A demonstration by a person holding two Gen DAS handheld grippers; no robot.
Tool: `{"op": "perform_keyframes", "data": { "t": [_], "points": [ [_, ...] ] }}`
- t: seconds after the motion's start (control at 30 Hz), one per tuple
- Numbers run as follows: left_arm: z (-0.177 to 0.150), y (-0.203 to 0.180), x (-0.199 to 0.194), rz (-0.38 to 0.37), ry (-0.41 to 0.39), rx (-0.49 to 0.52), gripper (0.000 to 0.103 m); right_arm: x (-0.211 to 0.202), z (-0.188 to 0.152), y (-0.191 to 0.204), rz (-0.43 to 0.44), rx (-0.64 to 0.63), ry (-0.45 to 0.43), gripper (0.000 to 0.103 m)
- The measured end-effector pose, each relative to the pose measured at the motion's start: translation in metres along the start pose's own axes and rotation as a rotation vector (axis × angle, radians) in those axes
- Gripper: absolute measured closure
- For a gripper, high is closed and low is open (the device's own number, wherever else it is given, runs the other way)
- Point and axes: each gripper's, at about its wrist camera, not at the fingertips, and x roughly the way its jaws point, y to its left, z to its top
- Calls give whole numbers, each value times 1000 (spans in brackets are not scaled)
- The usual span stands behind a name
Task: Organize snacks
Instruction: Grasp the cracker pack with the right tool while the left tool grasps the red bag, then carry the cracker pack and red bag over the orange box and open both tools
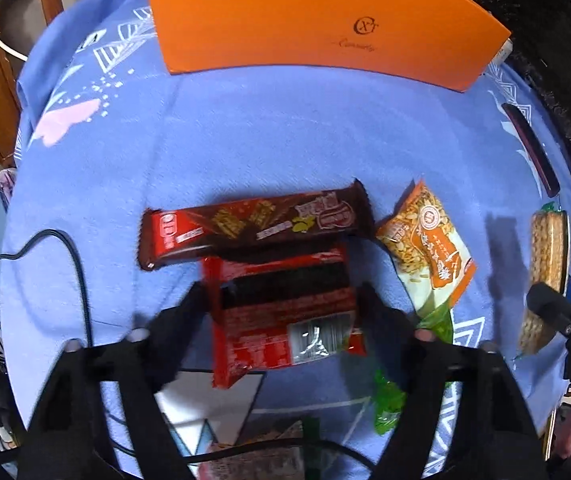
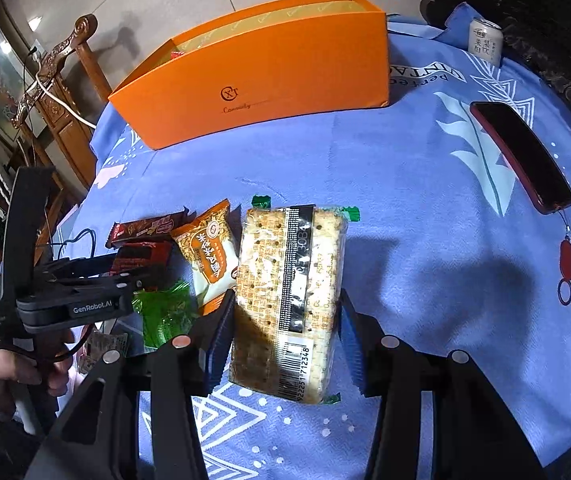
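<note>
A red snack packet (image 1: 285,312) lies on the blue cloth, and my left gripper (image 1: 281,296) has a finger against each of its long sides, shut on it. A brown chocolate bar (image 1: 253,224) lies across the packet's far end. To the right is an orange peanut packet (image 1: 425,248). My right gripper (image 2: 285,300) is shut on a clear pack of crackers (image 2: 289,300), held a little above the cloth, its shadow to the right. The open orange box (image 2: 253,76) stands at the back. In the right wrist view a hand holds the left gripper (image 2: 141,264) at the far left.
A green wrapper (image 2: 165,312) lies beside the peanut packet (image 2: 205,256). A red-cased phone (image 2: 521,156) with a strap lies at the right, a drink can (image 2: 485,42) stands at the far right corner. A black cable (image 1: 73,248) crosses the cloth's left side. Wooden chairs stand behind.
</note>
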Motion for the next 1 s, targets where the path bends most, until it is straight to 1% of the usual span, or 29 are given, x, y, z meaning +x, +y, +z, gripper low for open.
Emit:
{"op": "perform_keyframes", "data": {
  "t": [0.1, 0.23, 0.37, 0.5, 0.63, 0.8, 0.87, 1.0],
  "points": [
    [-1, 5, -4, -10, -5, -12, 47, 0, 0, -1, 0, 3, 0, 54],
    [-2, 13, -10, -46, -13, -27, 48, -1, -1, 0, 2, 1, -9, 54],
    [-4, 21, -26, -71, -54, -36, 48, -3, 0, 0, 3, -1, -18, 54],
    [-1, 22, -44, -78, -103, -36, 48, -5, 2, 2, 8, -12, -23, 54],
    [1, 24, -69, -90, -162, -34, 48, -12, 7, 7, 13, -26, -40, 54],
    [8, 24, -104, -124, -250, -30, 48, -26, 19, 16, 29, -39, -78, 54],
    [15, 25, -123, -135, -297, -24, 48, -33, 27, 20, 35, -51, -101, 54],
    [32, 25, -150, -150, -368, -14, 48, -48, 48, 28, 49, -67, -153, 54]
  ]
}}
